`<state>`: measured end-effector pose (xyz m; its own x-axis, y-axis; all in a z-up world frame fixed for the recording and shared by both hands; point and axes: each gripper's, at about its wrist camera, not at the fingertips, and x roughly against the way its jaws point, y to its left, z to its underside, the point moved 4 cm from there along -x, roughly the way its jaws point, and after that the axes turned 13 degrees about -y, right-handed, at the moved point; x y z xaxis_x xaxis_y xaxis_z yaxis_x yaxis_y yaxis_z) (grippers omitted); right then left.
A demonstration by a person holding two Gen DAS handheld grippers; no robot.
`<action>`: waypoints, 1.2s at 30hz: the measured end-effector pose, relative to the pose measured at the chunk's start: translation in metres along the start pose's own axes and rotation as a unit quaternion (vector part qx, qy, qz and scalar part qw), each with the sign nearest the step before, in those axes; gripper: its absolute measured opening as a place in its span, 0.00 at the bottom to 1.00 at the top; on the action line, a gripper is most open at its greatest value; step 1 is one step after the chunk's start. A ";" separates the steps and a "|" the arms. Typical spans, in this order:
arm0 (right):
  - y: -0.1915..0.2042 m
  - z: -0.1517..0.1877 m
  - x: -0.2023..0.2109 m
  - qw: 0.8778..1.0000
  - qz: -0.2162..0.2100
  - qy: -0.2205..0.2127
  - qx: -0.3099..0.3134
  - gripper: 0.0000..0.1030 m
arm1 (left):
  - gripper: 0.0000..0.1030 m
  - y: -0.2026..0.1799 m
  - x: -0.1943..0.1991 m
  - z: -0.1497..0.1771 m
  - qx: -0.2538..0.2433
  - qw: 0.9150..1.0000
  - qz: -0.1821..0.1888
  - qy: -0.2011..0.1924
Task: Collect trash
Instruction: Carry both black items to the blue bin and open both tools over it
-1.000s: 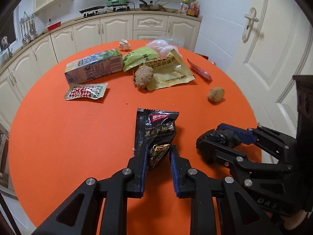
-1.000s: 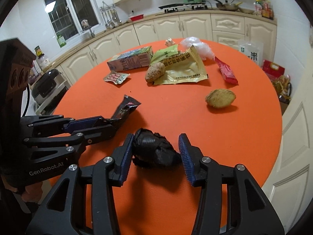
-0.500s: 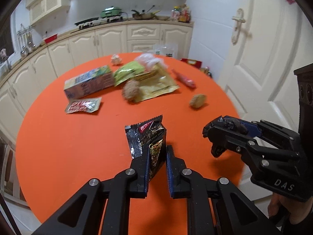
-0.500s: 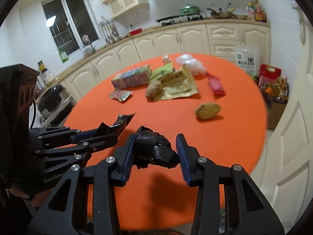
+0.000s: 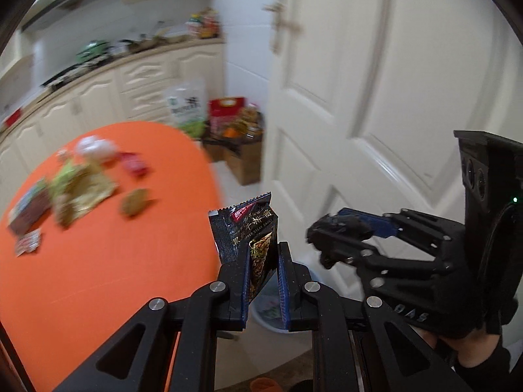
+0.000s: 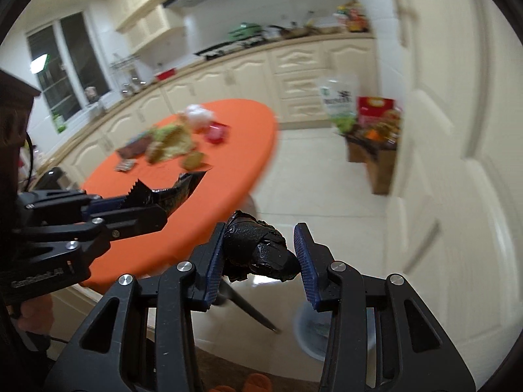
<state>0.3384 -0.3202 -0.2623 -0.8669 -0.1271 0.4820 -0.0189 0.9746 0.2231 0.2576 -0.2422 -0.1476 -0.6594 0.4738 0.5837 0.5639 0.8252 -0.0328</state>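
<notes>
Left gripper [image 5: 263, 274]: pinches a black sauce packet [image 5: 250, 232], held in the air just past the table's right edge.
Right gripper [image 6: 260, 259]: clamped on a crumpled black wad [image 6: 258, 251], over the floor.
Table [image 5: 98, 261]: orange, more trash [image 5: 81, 189] blurred at its far left.
Bin [image 6: 313, 330]: pale, on the floor below the grippers.

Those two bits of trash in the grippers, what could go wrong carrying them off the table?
The black sauce packet is pinched only at its lower end by the left gripper, so it might slide out. The crumpled black wad touches the right gripper at narrow spots, so it might drop short of the white bin.
</notes>
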 end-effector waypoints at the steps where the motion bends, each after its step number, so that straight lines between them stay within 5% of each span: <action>1: -0.010 0.004 0.002 1.000 0.010 0.003 -0.002 0.38 | 0.11 -0.012 -0.013 0.001 -0.008 1.000 0.008 0.009; 15: -0.102 0.061 -0.025 0.995 0.072 0.065 -0.034 0.38 | 0.12 -0.056 -0.152 0.014 -0.032 0.991 0.039 0.122; 21: -0.120 0.078 -0.036 0.993 0.075 0.082 -0.048 0.38 | 0.30 -0.051 -0.176 0.011 -0.031 0.991 0.032 0.126; 25: -0.123 0.086 -0.043 0.992 0.074 0.088 -0.054 0.38 | 0.42 -0.048 -0.167 0.015 -0.027 0.993 0.011 0.116; 32: -0.114 0.084 -0.054 0.992 0.068 0.084 -0.061 0.40 | 0.49 -0.046 -0.133 0.013 -0.029 0.995 -0.024 0.093; 36: -0.106 0.078 -0.050 0.992 0.073 0.085 -0.058 0.51 | 0.49 -0.051 -0.112 0.009 -0.028 0.996 -0.031 0.076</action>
<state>0.3447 -0.4026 -0.3762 -0.7590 -0.0260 0.6506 0.1665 0.9582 0.2326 0.2984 -0.3351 -0.2189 -0.6132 0.3670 0.6995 0.5543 0.8308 0.0500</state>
